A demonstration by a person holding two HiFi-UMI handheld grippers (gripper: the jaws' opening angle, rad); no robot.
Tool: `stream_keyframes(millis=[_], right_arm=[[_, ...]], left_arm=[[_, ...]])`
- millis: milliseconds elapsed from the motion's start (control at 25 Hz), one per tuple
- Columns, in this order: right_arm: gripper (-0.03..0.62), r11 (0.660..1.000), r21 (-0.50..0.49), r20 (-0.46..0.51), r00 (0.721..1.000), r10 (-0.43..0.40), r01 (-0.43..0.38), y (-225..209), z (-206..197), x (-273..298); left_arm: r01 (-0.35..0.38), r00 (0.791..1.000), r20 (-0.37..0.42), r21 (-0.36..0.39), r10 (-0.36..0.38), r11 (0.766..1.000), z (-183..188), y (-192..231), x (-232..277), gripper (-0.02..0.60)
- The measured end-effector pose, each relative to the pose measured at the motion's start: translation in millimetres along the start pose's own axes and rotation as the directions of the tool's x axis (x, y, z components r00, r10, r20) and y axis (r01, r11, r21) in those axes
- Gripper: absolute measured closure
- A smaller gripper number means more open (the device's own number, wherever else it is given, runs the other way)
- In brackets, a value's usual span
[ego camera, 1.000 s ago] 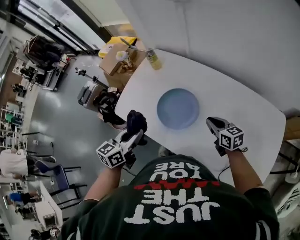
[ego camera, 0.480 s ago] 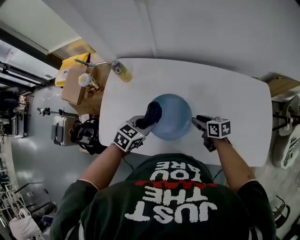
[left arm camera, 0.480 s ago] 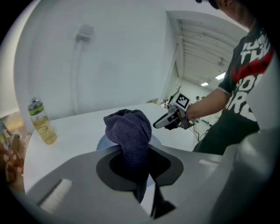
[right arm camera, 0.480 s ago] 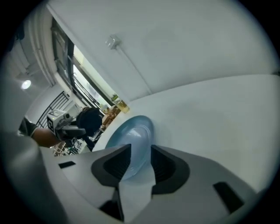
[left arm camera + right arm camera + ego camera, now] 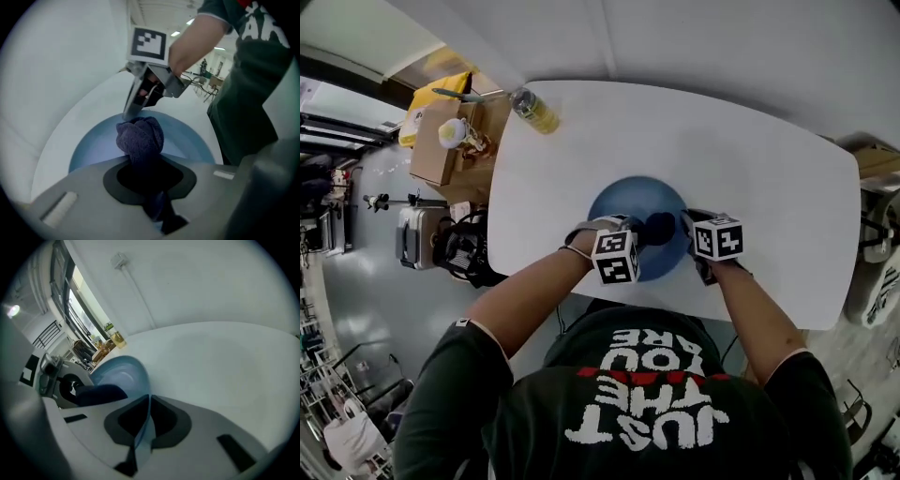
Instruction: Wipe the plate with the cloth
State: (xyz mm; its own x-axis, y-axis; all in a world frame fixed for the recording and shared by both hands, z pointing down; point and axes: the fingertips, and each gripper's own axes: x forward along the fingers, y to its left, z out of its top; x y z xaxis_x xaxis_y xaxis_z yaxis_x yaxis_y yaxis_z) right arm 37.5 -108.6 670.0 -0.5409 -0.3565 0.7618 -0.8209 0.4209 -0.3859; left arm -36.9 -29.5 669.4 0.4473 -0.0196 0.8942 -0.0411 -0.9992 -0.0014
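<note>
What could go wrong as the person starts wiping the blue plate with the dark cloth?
The jaws of the right gripper are closing on only the thin rim of the plate, so it could tip or slip under wiping pressure.
The plate sits by the near edge of the table; a hard stroke might push it off.
The left gripper holds the cloth bunched, so it may miss spots.

Tail of the cloth (image 5: 140, 136) deep inside the left tongs (image 5: 149, 176); near part of the plate (image 5: 93, 145) behind them.
</note>
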Motion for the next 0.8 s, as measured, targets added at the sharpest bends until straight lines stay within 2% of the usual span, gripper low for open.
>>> stream_keyframes(millis=[80, 160, 360, 520, 680, 800], right_arm=[[0.58, 0.999, -0.04, -0.004, 1.0, -0.007, 0.007, 6.6, 2.7, 1.7], [0.58, 0.998, -0.067, -0.011, 1.0, -0.017, 0.016, 10.0, 3.5, 3.0], [0.582, 0.998, -0.058, -0.015, 1.0, -0.014, 0.013, 11.1, -1.5, 2.5], [0.582, 0.999, -0.039, -0.019, 1.0, -0.013, 0.012, 13.5, -6.2, 1.5], [0.582, 1.0, -0.006, -0.008, 1.0, -0.026, 0.026, 10.8, -4.9, 2.1], [0.582, 0.999, 0.021, 0.006, 0.999, -0.044, 0.044, 7.5, -4.1, 0.5]], left_arm=[[0.024, 1.0, -0.021, 0.065, -0.023, 0.998, 6.5, -2.7, 18.2, 0.522], [0.014, 1.0, -0.029, 0.07, -0.012, 0.997, 11.0, 7.4, 30.3, 0.522], [-0.114, 0.991, -0.061, 0.038, 0.116, 0.993, 14.2, 59.3, 36.1, 0.522], [-0.222, 0.966, -0.134, 0.01, 0.222, 0.975, -0.5, 95.9, 31.4, 0.522], [-0.262, 0.93, -0.247, 0.073, 0.272, 0.962, -20.0, 106.0, 24.3, 0.523], [-0.263, 0.895, -0.349, 0.087, 0.276, 0.961, -51.0, 105.7, 12.1, 0.523]])
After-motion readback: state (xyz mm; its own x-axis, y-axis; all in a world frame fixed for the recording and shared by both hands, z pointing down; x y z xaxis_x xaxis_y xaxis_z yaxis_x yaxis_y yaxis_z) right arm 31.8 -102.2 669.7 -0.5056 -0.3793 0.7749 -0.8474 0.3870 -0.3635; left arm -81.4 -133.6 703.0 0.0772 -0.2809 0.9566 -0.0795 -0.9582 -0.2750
